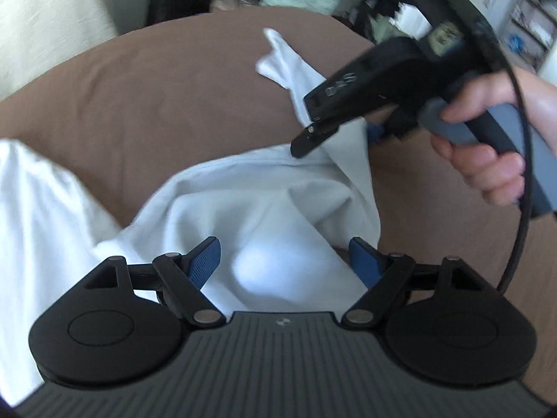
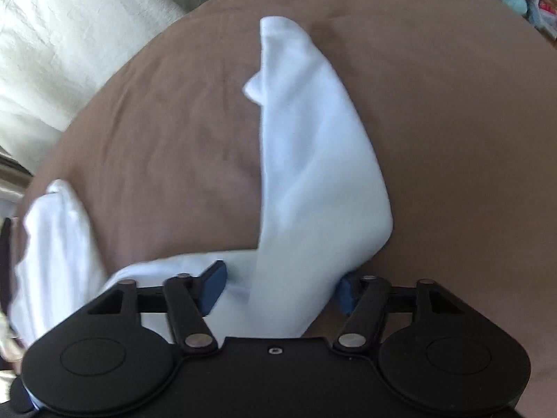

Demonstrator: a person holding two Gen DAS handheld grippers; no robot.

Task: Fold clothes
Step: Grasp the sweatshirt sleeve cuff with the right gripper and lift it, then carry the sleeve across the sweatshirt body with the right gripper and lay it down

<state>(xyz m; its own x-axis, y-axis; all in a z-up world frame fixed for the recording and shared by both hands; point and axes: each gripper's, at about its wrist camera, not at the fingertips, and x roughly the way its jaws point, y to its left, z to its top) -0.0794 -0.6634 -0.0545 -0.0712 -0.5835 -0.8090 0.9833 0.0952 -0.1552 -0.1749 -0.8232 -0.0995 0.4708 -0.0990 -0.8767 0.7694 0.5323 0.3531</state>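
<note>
A white garment (image 1: pixel 250 209) lies crumpled on a brown bed cover (image 1: pixel 156 87). My left gripper (image 1: pixel 283 261) is open, its blue pads on either side of a fold of the cloth. My right gripper shows in the left wrist view (image 1: pixel 334 139), held by a hand, with its fingers in the cloth's right edge. In the right wrist view my right gripper (image 2: pixel 282 289) is open, with the white garment (image 2: pixel 313 160) running between its pads and stretching away over the bed cover (image 2: pixel 156 122). Another part of the white cloth (image 2: pixel 52 244) lies at the left.
A cream wall or curtain (image 2: pixel 62 45) stands beyond the bed's left edge. Cluttered shelves and dark furniture (image 1: pixel 522 28) stand past the far edge. A black cable (image 1: pixel 518 191) hangs from the right gripper.
</note>
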